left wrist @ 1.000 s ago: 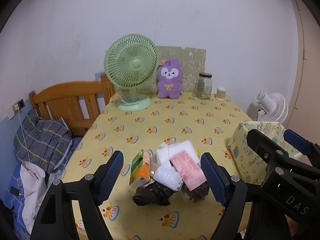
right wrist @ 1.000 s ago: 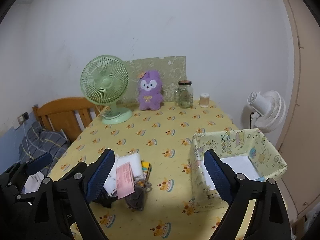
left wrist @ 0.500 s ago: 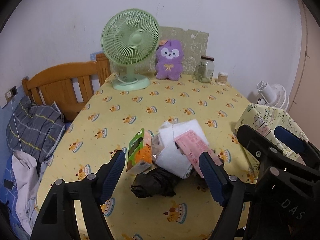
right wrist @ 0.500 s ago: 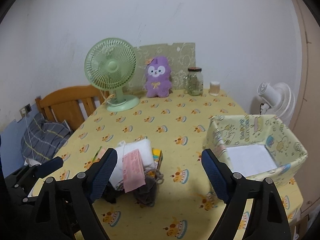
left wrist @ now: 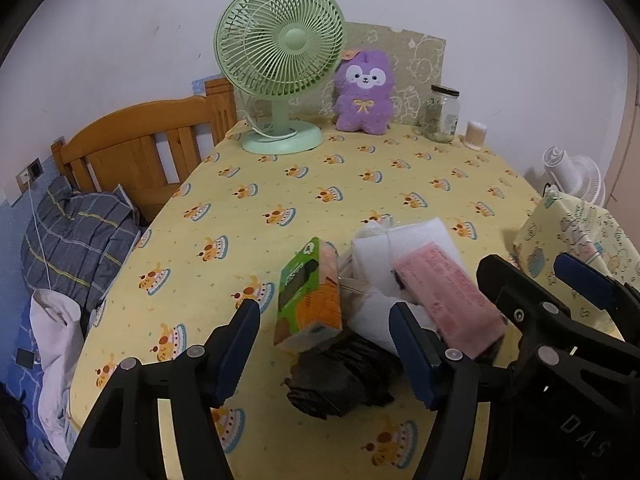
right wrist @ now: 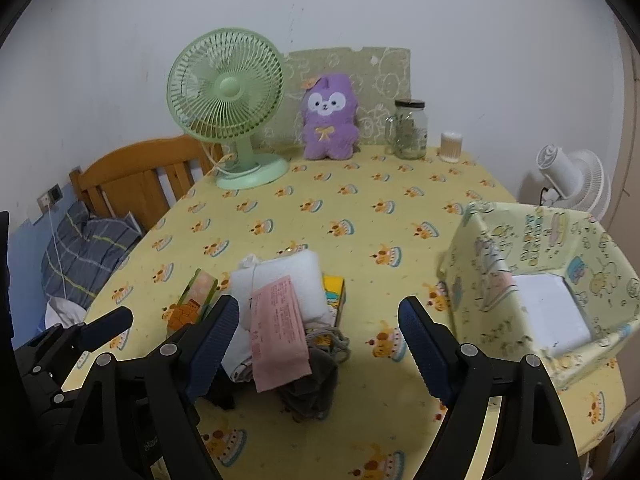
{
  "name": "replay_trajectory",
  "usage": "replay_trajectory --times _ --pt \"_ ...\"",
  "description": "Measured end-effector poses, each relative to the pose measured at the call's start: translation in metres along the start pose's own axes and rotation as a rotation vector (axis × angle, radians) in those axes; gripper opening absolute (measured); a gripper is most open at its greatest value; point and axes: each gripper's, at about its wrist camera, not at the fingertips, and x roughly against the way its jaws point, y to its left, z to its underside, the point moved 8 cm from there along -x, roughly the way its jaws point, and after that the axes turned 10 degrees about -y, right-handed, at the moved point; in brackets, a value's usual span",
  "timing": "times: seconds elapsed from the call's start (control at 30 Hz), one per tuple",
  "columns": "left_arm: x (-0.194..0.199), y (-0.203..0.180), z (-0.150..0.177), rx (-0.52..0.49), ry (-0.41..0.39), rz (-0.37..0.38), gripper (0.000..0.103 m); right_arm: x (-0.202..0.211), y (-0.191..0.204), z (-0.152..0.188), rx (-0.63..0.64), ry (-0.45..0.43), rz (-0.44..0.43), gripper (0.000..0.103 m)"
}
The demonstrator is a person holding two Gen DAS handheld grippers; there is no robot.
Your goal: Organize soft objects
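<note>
A pile of soft goods lies near the front of the yellow-clothed table (left wrist: 280, 184). It holds a green-orange tissue pack (left wrist: 310, 296), a white foam pad (left wrist: 404, 244), a pink packet (left wrist: 448, 296) and a black bundle (left wrist: 340, 380). My left gripper (left wrist: 326, 344) hovers just over the tissue pack and black bundle; its jaws are closing and the pads touch nothing. My right gripper (right wrist: 318, 340) hangs over the pink packet (right wrist: 280, 332) and a grey cloth (right wrist: 312, 384), jaws closing, pads clear of both. A patterned fabric box (right wrist: 540, 240) stands at the right.
At the back stand a green fan (right wrist: 228, 120), a purple plush toy (right wrist: 330, 120), a glass jar (right wrist: 410, 130) and a small swab tub (right wrist: 451, 146). A white fan (right wrist: 576, 180) sits beyond the right edge. A wooden headboard (left wrist: 132, 148) and plaid bedding (left wrist: 76, 240) are on the left.
Both grippers have sunk and come closer to the pile, which now looks larger between the fingers. Both pairs of jaws have narrowed a little.
</note>
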Motion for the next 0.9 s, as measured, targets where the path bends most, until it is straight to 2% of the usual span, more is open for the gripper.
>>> replay_trajectory --times 0.4,0.57,0.67,0.9 --pt "-0.028 0.008 0.011 -0.004 0.059 -0.011 0.055 -0.035 0.014 0.012 0.036 0.079 -0.015 0.079" --pt "-0.037 0.007 0.017 -0.014 0.085 -0.016 0.046 -0.046 0.02 0.019 0.046 0.116 -0.025 0.072" --pt "-0.04 0.005 0.02 -0.013 0.096 -0.004 0.043 -0.053 0.023 0.024 0.045 0.145 -0.036 0.067" --pt "-0.043 0.0 0.019 -0.025 0.09 0.005 0.035 -0.06 0.021 0.03 0.03 0.169 -0.035 0.044"
